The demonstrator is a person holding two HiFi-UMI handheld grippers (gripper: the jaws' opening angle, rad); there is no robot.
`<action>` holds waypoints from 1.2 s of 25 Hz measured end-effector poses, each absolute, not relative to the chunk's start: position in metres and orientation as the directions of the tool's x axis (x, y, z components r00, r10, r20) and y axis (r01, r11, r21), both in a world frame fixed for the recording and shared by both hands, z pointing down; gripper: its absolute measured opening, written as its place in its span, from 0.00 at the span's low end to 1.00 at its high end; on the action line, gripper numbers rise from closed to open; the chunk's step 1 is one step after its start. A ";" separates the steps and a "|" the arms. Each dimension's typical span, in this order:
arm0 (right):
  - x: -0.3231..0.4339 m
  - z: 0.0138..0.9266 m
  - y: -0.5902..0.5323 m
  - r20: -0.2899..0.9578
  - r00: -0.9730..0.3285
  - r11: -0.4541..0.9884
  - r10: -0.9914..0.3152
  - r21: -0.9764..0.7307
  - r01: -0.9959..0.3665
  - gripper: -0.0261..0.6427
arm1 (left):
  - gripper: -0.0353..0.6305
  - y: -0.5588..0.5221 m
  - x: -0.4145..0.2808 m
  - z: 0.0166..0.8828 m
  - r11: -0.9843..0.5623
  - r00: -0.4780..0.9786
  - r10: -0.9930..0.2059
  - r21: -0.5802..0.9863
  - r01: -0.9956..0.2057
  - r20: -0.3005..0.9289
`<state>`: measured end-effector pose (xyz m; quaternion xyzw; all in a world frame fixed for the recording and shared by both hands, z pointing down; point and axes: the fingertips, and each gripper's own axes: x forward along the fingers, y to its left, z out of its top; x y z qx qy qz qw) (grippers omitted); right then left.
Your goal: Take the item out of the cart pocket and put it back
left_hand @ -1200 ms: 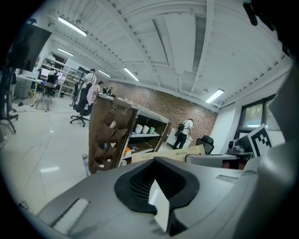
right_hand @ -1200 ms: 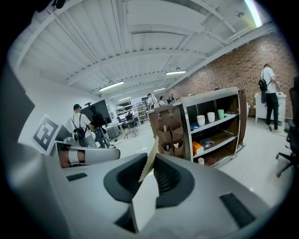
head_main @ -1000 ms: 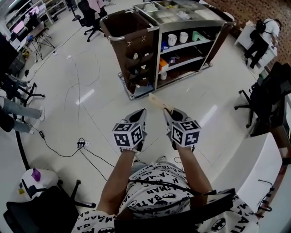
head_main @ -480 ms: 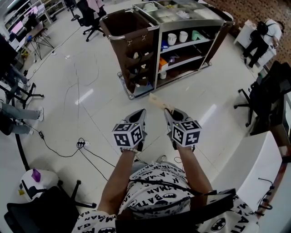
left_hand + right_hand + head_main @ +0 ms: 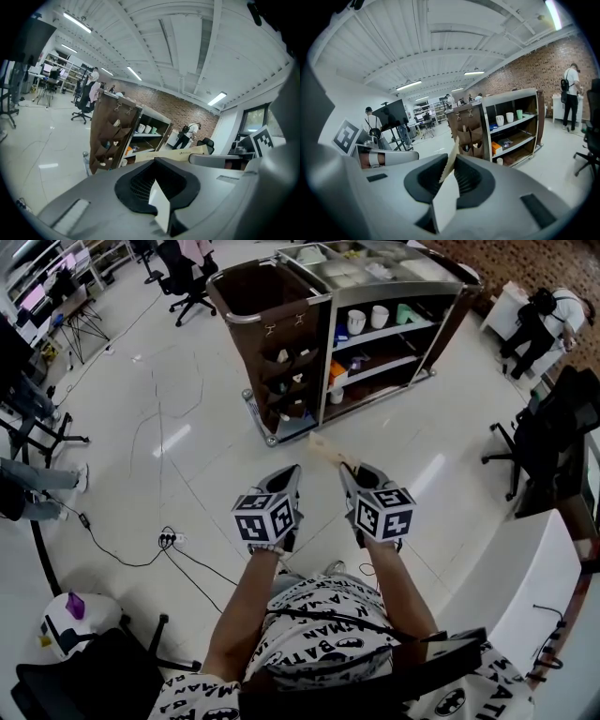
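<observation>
My right gripper [image 5: 345, 469] is shut on a flat beige paper packet [image 5: 328, 449], which sticks out forward and to the left above the floor. The right gripper view shows the packet [image 5: 452, 157] edge-on, pinched between the jaws. My left gripper [image 5: 294, 471] is level beside it, shut and holding nothing. The packet [image 5: 187, 151] crosses the left gripper view at the right. The service cart [image 5: 375, 292] stands about a step ahead. Its brown side panel carries several pockets [image 5: 286, 371] with small items in them, and the panel [image 5: 468, 131] faces me.
The cart's shelves hold cups [image 5: 367, 319] and boxes [image 5: 337, 370]. Office chairs stand at the back left [image 5: 186, 277] and at the right [image 5: 553, 437]. A cable with a power strip [image 5: 169, 538] lies on the floor to my left. A person [image 5: 539, 320] stands at the far right, and a white desk [image 5: 539, 587] is close on my right.
Both grippers and the packet have stayed in place. Only the legs of a person at the left edge have shifted.
</observation>
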<state>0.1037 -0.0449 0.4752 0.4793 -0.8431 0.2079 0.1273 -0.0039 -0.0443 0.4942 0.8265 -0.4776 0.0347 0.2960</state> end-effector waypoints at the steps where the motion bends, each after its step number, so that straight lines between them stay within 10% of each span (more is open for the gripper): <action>1: 0.102 0.475 -0.047 0.414 -0.506 0.451 -0.757 -0.229 -0.863 0.13 | 0.06 -0.046 -0.006 0.494 -0.371 0.544 -0.767 0.457 -0.809 0.340; 30: 0.112 0.584 -0.365 0.513 -0.439 0.387 -0.737 -0.212 -0.897 0.13 | 0.06 -0.260 -0.001 0.557 -0.319 0.495 -0.743 0.411 -0.854 0.451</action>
